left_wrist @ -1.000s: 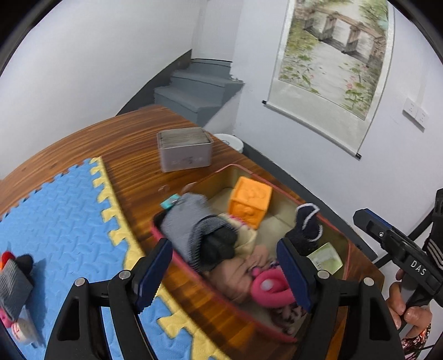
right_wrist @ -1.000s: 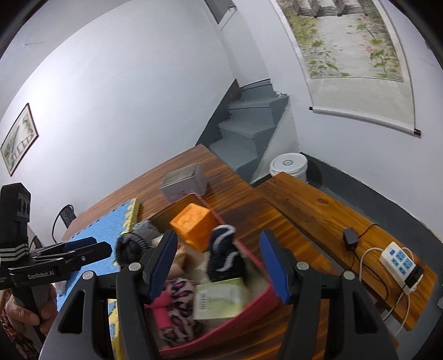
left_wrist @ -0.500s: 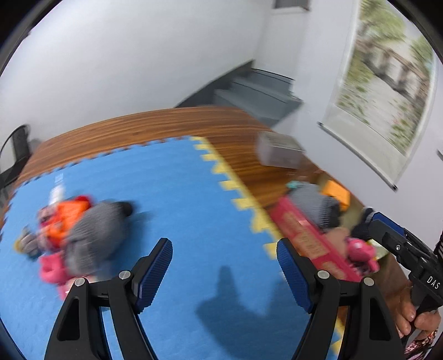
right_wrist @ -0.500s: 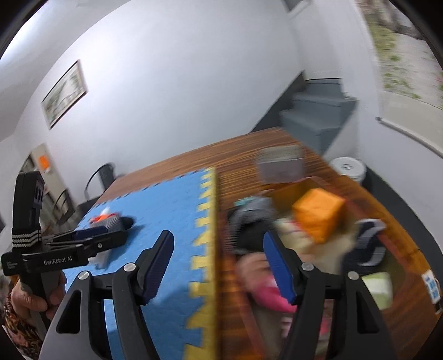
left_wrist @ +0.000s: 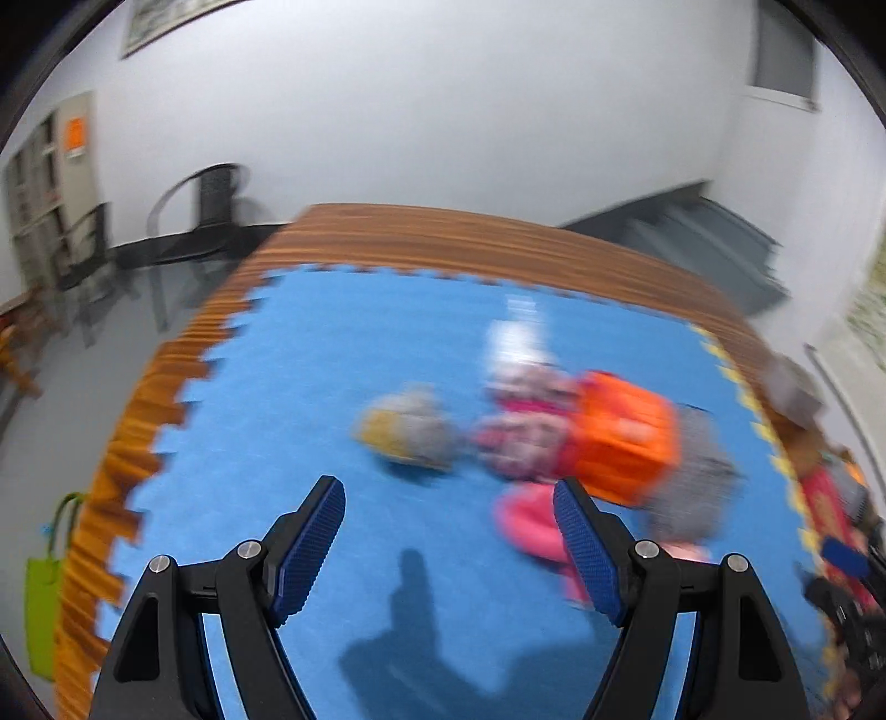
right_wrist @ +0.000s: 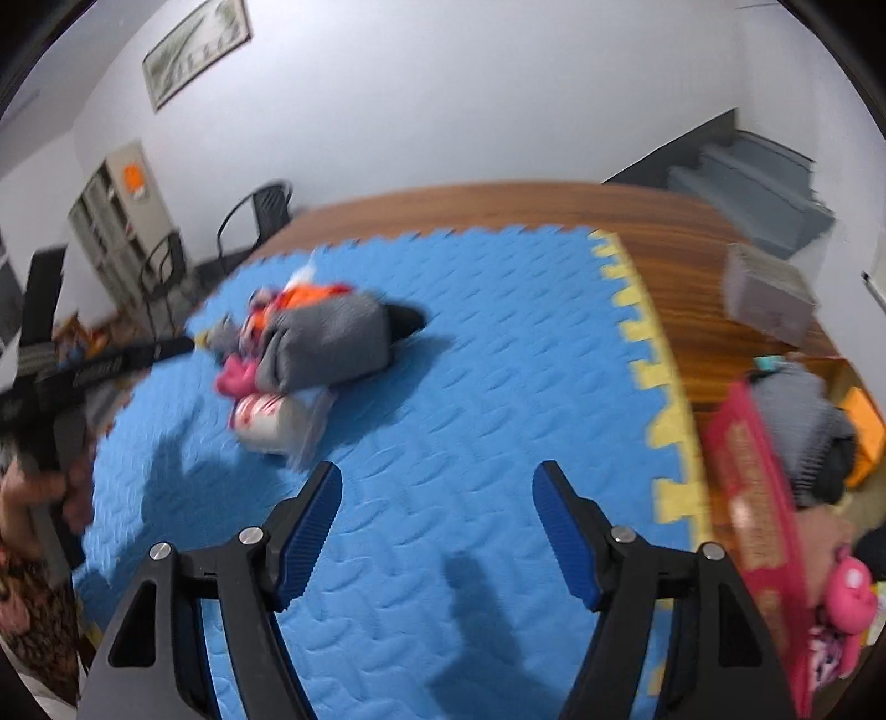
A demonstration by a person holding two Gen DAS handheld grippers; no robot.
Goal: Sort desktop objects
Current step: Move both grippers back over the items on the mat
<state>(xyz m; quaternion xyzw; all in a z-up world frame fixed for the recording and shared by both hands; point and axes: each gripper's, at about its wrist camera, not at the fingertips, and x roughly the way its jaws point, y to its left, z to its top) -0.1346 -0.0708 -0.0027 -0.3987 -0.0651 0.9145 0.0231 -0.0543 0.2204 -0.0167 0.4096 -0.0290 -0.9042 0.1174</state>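
A plain home-like room is showing: grey stairs [right_wrist: 758, 183] are rising beside the wooden surface [right_wrist: 637, 213]. Beyond that surface, a framed picture [right_wrist: 194, 50] is hanging above a chair [right_wrist: 266, 207] and shelving [right_wrist: 119, 213].

White-walled room with a wooden surface, stairs and a shelf unit

Plain white walls [right_wrist: 443, 83] close the far side, with a framed picture [right_wrist: 194, 50] hung high at the far left and a scroll painting [left_wrist: 869, 310] at the right edge of the left wrist view. Grey stairs [right_wrist: 747, 183] climb at the far right. At the far left a dark chair [right_wrist: 260, 216] stands beside a pale shelf unit [right_wrist: 116, 216] carrying an orange label, on a grey floor [left_wrist: 83, 343]. The brown wooden surface [right_wrist: 498, 210] shows a striped grain. A green bag [left_wrist: 44, 598] hangs at the near left.
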